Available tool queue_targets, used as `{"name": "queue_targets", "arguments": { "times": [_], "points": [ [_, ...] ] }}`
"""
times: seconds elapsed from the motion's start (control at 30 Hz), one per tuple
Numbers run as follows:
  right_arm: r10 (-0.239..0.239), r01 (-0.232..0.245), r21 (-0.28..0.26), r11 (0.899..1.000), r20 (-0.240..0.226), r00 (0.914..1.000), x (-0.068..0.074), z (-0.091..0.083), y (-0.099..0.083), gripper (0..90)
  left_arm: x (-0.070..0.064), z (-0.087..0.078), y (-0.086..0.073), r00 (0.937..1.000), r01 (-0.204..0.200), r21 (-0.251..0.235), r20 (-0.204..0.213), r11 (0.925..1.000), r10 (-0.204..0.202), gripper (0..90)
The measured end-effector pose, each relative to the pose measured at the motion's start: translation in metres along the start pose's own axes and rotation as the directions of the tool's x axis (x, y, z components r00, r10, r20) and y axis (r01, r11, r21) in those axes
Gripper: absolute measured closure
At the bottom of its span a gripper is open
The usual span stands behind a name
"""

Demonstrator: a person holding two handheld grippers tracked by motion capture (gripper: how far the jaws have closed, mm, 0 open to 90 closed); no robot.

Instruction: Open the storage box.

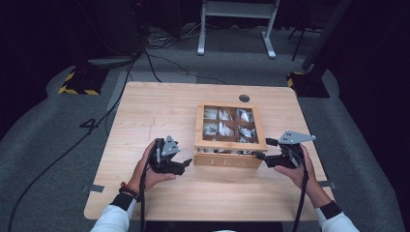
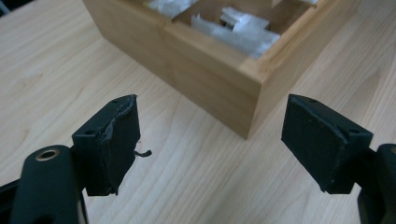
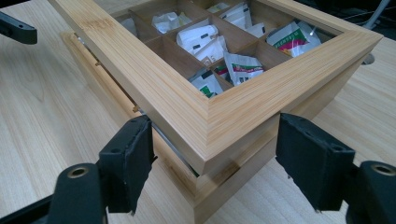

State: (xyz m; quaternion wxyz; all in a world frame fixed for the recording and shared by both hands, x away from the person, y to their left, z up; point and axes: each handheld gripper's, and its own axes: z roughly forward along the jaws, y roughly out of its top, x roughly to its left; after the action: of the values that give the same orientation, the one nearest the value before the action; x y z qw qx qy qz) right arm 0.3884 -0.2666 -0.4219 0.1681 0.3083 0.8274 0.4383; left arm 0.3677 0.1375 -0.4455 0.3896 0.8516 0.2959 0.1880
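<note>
Table (image 1: 145, 111): pale wood, with the bamboo box (image 1: 230, 158) sitting right of centre, near your edge. The box had a framed, windowed lid (image 3: 177, 100) over 6 compartments of sachets (image 3: 243, 63).

Your right gripper (image 3: 212, 161) stood with jaws spread wide, straddling the near right corner of the lid, pads on either side and not visibly touching the wood. In that view the lid sat slightly proud of the base, with a thin dark gap under its edge. Your left gripper (image 2: 210, 140) was also spread wide and held nothing; it pointed at the near left corner of the box from just beside it.

Risks, as I judged them:
1. If you closed the right jaws across a corner, the pads would bear on 2 angled faces and could slide off, dropping the lid shut.
2. If you lifted with the left gripper off the base, the whole box could tilt or skate on the smooth table.
3. A lid swung back too fast could jolt the sachets out of their cells.

Not legible: the hinge side was hidden, so I could not tell which way the lid opened. The far compartments in the left gripper view were cut off. Sachet print was too small to read, and the glazing was hard to tell from open air.
</note>
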Motion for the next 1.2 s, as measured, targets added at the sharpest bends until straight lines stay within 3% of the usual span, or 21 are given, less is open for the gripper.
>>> {"name": "queue_targets", "arguments": {
  "times": [0.43, 0.57, 0.93, 1.07, 1.2],
  "points": [
    [0.001, -0.001, -0.009, 1.000, 0.004, 1.0000, 0.000, -0.002, 0.004, 27.6, -0.009, 0.010, 0.032, 0.9958, -0.071, -0.052, -0.062, 0.9961, 0.068, 21.5],
    [-0.001, 0.001, -0.010, 1.000, 0.004, 1.0000, 0.000, -0.002, 0.004, 27.5, -0.010, 0.011, 0.038, 0.9947, -0.078, -0.071, -0.073, 0.9945, 0.072, 24.1],
    [0.002, -0.002, -0.016, 1.000, -0.004, 1.0000, -0.002, -0.003, 0.004, 27.3, -0.011, 0.017, 0.045, 0.9907, -0.114, -0.087, -0.084, 0.9897, 0.106, 26.5],
    [0.009, -0.009, -0.027, 1.000, -0.006, 0.9999, -0.003, -0.003, 0.005, 27.2, -0.013, 0.019, 0.049, 0.9856, -0.142, -0.096, -0.106, 0.9852, 0.131, 26.6],
    [0.016, -0.016, -0.042, 0.999, -0.011, 0.9998, -0.004, -0.004, 0.007, 27.9, -0.011, 0.018, 0.054, 0.9840, -0.158, -0.093, -0.097, 0.9830, 0.149, 28.1]
  ]
}}
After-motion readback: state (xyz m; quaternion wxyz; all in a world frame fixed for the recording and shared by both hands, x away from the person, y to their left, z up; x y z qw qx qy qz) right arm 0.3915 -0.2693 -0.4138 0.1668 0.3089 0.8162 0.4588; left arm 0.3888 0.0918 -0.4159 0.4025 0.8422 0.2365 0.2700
